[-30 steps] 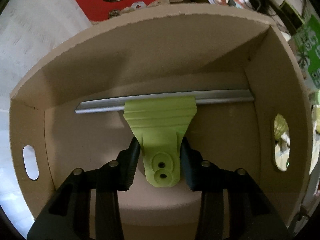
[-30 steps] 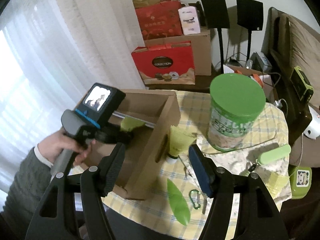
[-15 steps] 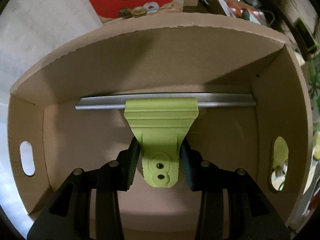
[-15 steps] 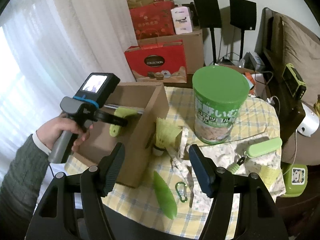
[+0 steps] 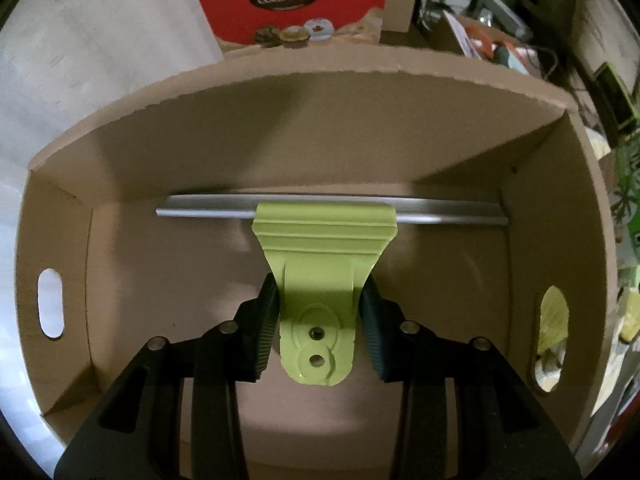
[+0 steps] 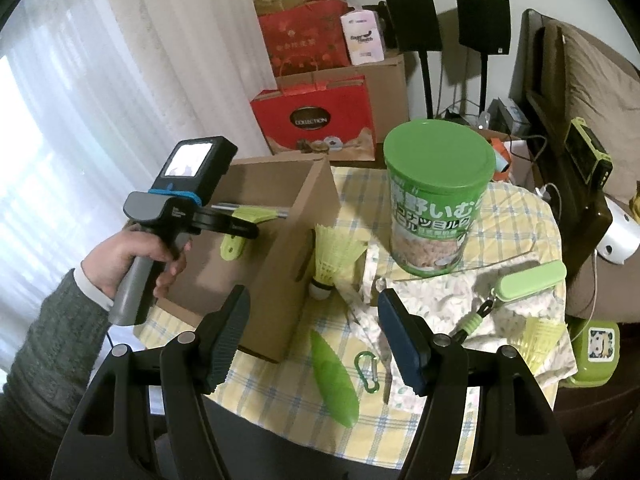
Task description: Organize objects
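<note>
One cardboard box with one lime-green squeegee inside. Two yellow shuttlecocks: one beside the box, one at the cloth's far edge. One green-lidded can. One green leaf-shaped piece. One green carabiner. One light-green case on a coiled cord. Two black speakers on stands. Two hand-held grippers.

Lime-green squeegee with metal blade, held blade-down inside open cardboard box; yellow shuttlecock just outside, on checked surface.
</note>
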### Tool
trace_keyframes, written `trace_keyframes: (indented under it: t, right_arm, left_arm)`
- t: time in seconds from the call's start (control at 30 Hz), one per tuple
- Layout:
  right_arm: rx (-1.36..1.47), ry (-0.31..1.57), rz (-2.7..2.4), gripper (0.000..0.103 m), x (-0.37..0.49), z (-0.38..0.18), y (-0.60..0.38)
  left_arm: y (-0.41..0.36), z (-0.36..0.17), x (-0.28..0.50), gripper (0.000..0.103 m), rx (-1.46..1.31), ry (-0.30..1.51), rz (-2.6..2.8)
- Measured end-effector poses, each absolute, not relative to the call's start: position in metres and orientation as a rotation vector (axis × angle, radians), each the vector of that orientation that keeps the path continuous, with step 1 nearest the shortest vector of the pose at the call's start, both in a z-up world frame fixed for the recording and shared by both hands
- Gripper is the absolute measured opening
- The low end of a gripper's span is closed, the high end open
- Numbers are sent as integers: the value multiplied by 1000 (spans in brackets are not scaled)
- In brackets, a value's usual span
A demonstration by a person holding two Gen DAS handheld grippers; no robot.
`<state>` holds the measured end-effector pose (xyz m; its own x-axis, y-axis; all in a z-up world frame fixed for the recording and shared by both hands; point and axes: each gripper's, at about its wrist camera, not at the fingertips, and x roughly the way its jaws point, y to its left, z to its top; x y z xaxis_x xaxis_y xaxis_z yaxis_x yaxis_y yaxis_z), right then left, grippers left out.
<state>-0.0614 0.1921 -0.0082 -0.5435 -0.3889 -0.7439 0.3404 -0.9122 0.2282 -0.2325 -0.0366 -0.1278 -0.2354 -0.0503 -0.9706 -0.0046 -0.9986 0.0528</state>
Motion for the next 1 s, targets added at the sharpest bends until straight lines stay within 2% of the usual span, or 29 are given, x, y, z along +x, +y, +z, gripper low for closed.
trace_keyframes:
  t: [0.27, 0.4, 0.67, 0.9, 0.93, 1.0]
  right_arm:
    - [1194, -91, -2444, 68, -62, -9, 193]
    - [1190, -89, -2442, 68, -61, -9, 192]
    - [1196, -93, -2448, 68, -59, -9, 191]
    - [1198, -91, -2450, 68, -59, -8, 190]
    - [1198, -90, -2452, 68, -59, -8, 190]
    - [1192, -70, -2462, 68, -57, -8, 188]
  left_arm:
    - [-41, -129, -227, 36, 1932, -112, -2389]
    - [-43, -130, -230, 36, 1936, -48, -2394]
    - [-27, -132, -234, 36, 1915, -141, -2414]
    - [-27, -137, -237, 36, 1952, -129, -2386]
    - [-28, -137, -237, 37, 1955, -124, -2390]
    - [-32, -135, -235, 44, 1957, -95, -2393]
